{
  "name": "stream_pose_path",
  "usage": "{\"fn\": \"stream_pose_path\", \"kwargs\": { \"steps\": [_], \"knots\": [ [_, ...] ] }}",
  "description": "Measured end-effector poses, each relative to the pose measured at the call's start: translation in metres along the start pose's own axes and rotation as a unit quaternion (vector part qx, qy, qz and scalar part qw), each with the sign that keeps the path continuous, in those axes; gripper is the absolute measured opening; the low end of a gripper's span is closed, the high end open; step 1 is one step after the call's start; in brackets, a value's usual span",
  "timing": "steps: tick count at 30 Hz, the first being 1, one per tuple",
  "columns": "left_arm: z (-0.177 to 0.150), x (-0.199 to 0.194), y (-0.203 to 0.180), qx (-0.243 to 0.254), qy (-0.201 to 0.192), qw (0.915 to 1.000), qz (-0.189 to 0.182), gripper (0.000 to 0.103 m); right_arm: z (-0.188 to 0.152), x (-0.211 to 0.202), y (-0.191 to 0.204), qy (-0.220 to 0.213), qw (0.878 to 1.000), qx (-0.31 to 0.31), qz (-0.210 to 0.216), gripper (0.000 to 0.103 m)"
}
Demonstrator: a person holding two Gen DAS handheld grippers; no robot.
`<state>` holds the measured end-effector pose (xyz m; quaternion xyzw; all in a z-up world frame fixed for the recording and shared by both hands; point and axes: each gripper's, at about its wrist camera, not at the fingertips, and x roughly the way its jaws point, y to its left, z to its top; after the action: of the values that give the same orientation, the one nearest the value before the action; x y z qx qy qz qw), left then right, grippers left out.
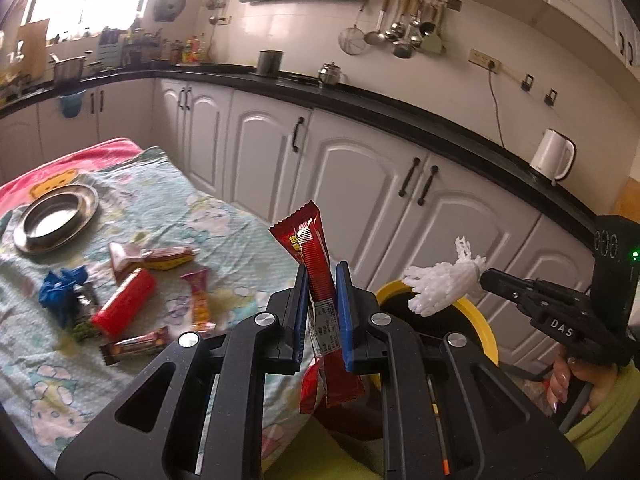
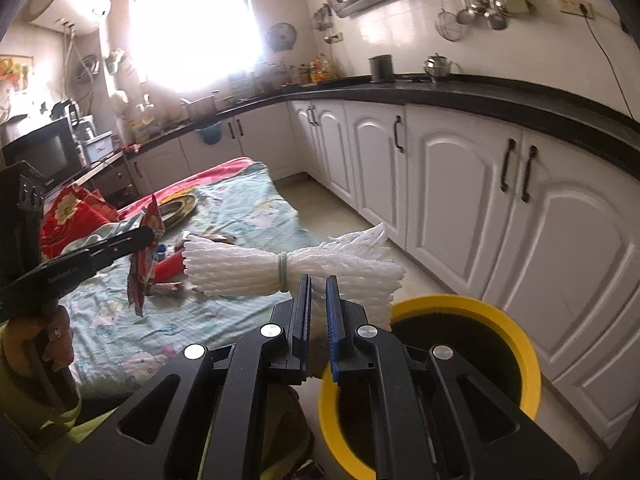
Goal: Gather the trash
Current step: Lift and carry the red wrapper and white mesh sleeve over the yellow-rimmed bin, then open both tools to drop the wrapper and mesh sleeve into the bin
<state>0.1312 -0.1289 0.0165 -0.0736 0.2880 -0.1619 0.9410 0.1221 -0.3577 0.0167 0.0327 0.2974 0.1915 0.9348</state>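
Observation:
My left gripper point(image 1: 322, 276) is shut on a red snack wrapper point(image 1: 306, 240) that stands up between its pads, off the table's right edge. My right gripper point(image 2: 318, 284) is shut on a white foam net bundle point(image 2: 248, 266) tied with a green band. It holds the bundle beside a yellow-rimmed bin point(image 2: 508, 328) on the floor. In the left wrist view the foam net bundle point(image 1: 440, 284) hangs over the yellow bin point(image 1: 482, 320). In the right wrist view the red wrapper point(image 2: 146, 256) hangs from the left gripper at the left.
Several wrappers point(image 1: 124, 308) and a blue crumpled piece point(image 1: 60, 284) lie on the patterned cloth point(image 1: 224, 232) over the table, near a steel plate point(image 1: 56, 216). White cabinets point(image 1: 352, 168) under a black counter run along the right. A hand point(image 1: 560, 380) grips the right handle.

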Motion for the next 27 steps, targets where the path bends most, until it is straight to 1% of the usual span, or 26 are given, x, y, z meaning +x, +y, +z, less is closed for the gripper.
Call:
{"fn": "stream_pose_path", "kwargs": {
  "steps": [6,14,19,27],
  "knots": [
    [-0.002,0.018,-0.029,0.029,0.011,0.9993,-0.021,0.009,-0.015,-0.005,-0.029,0.009,0.999,0.023,-0.027,0.008],
    [-0.009,0.042,-0.057,0.054,0.03,0.9972,-0.042,0.009,-0.038,-0.004,-0.064,0.027,0.997,0.049,-0.061,0.008],
    [-0.015,0.059,-0.073,0.067,0.042,0.9954,-0.054,0.009,-0.05,-0.001,-0.073,0.038,0.995,0.04,-0.083,0.008],
    [-0.024,0.086,-0.098,0.086,0.069,0.9904,-0.084,0.009,-0.069,0.006,-0.089,0.059,0.993,0.05,-0.091,0.008]
  ]
}}
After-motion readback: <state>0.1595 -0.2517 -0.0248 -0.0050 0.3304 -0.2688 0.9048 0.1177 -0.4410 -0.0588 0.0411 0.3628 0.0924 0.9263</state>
